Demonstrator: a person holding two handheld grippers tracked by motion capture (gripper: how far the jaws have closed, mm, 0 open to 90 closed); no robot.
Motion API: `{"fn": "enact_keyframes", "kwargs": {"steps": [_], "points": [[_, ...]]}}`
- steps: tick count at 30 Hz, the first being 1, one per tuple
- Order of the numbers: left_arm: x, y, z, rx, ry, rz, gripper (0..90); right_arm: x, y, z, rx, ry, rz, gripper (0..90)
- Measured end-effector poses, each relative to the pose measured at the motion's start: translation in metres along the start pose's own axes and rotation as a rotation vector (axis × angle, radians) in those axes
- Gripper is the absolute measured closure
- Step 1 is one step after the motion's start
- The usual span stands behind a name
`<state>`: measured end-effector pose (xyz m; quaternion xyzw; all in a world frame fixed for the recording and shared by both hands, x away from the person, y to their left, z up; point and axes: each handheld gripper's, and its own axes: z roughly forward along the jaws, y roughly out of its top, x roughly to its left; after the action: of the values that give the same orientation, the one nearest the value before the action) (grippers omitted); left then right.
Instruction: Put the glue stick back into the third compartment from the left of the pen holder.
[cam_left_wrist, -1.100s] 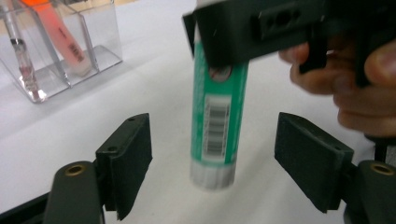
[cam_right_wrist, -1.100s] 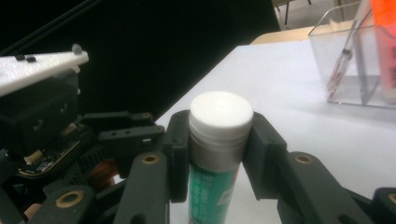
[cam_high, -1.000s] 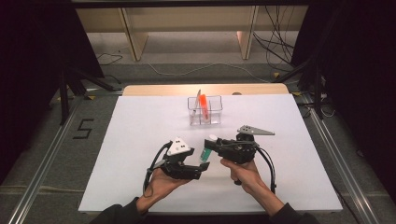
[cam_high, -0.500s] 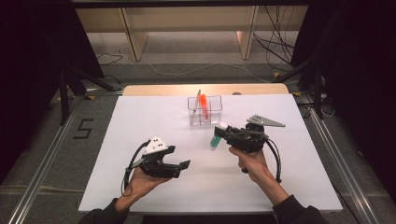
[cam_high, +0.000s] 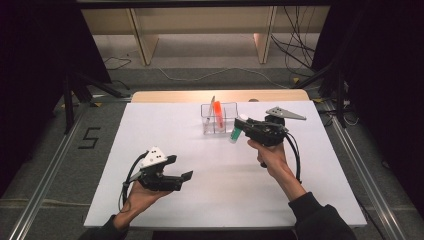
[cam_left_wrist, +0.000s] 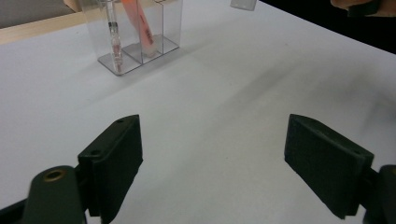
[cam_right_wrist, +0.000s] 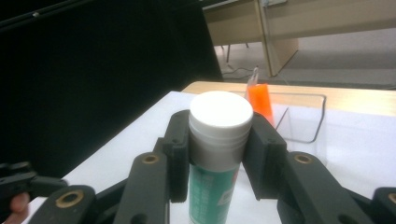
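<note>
My right gripper (cam_high: 242, 126) is shut on a glue stick (cam_high: 234, 134) with a green body and a white cap (cam_right_wrist: 219, 115), held above the table just right of a clear divided organizer (cam_high: 218, 120). In the right gripper view both jaws press the stick's neck just under the cap. The organizer holds an orange marker (cam_high: 218, 113) and a thin pen (cam_high: 211, 105). My left gripper (cam_high: 179, 168) hovers near the table's front left, open, its jaws (cam_left_wrist: 212, 140) wide apart over bare white tabletop. Farther off in the left gripper view stand the organizer (cam_left_wrist: 135, 37), the marker (cam_left_wrist: 142, 28) and the pen (cam_left_wrist: 114, 42).
A white sheet (cam_high: 150, 130) covers the table, and a wooden strip (cam_high: 165, 96) runs along its far edge. Metal rails (cam_high: 45, 175) flank both sides. Cables (cam_high: 295, 47) and shelf legs lie on the floor beyond.
The two grippers have parted. The left one drew back to the front left, empty. The right one carried the glue stick away and up toward the organizer.
</note>
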<state>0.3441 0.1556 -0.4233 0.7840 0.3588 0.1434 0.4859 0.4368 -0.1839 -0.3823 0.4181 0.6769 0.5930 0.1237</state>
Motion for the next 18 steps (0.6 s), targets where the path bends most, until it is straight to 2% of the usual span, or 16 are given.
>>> {"fn": "enact_keyframes", "kwargs": {"steps": [6, 9, 10, 18], "points": [[0.004, -0.004, -0.001, 0.011, 0.009, -0.015, 17.1, -0.005, 0.009, 0.008, -0.007, -0.019, -0.008, 65.3], [0.005, -0.003, -0.004, -0.005, 0.016, -0.008, 16.7, -0.008, 0.016, 0.016, -0.007, -0.037, -0.014, 65.3], [0.005, -0.004, -0.005, -0.02, 0.018, -0.023, 16.7, -0.009, 0.019, 0.018, -0.006, -0.044, -0.014, 65.3], [0.005, -0.004, -0.008, -0.029, 0.026, -0.016, 16.8, -0.016, 0.034, 0.034, -0.017, -0.082, -0.017, 65.3]]}}
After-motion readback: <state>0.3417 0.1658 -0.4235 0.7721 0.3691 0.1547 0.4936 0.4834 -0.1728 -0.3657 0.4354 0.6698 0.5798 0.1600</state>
